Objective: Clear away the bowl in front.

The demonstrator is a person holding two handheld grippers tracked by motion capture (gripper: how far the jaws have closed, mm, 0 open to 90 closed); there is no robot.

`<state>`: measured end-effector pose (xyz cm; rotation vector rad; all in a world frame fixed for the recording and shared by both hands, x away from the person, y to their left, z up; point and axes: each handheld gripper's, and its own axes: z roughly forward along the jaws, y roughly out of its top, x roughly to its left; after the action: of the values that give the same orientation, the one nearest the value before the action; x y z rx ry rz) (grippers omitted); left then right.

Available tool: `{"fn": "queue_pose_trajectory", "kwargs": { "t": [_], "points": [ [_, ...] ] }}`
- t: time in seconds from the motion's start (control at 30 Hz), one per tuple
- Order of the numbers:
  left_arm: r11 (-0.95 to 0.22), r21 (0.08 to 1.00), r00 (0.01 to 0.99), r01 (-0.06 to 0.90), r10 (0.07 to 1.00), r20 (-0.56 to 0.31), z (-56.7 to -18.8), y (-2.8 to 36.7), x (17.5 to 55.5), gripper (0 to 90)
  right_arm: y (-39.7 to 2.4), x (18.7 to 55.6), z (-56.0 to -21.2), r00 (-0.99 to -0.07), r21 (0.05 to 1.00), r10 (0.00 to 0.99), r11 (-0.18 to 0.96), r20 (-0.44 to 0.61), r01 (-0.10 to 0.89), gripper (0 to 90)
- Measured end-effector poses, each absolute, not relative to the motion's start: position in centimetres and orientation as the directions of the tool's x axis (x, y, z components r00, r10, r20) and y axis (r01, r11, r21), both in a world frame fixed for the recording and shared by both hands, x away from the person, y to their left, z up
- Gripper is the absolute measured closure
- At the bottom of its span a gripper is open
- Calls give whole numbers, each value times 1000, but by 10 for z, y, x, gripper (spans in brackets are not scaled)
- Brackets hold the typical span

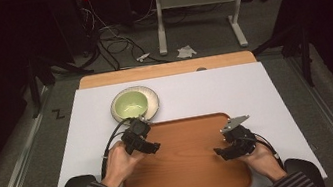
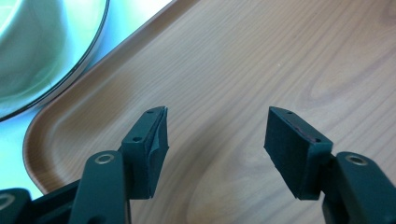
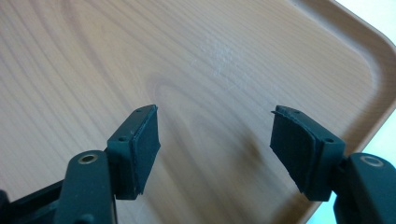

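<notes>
Your tray (image 1: 186,164) is a wooden rounded rectangle with a low raised rim, bare inside. It lies flat at the near edge of the white surface (image 1: 234,88), long axis left to right. Your left tongs (image 1: 155,147) and right tongs (image 1: 218,152) hover over it, both gaping, nothing between. The green bowl (image 1: 130,103), apparently on a plate, sits just behind the tray's far left corner.

Tray (image 1: 186,166) floor lies bare; bowl (image 1: 131,104) stands just beyond its far-left corner.
</notes>
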<state>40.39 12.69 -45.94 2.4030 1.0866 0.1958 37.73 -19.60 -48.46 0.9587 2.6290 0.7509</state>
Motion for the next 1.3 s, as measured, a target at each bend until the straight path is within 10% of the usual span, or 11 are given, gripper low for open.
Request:
{"fn": "queue_pose_trajectory", "kwargs": {
  "t": [1.3],
  "points": [
    [-470, 561, 633, 682, 763, -130, -417, 159, 430, 400, -197, 377, -483, -753, 545, 657, 649, -48, 531, 340]
  ]
}}
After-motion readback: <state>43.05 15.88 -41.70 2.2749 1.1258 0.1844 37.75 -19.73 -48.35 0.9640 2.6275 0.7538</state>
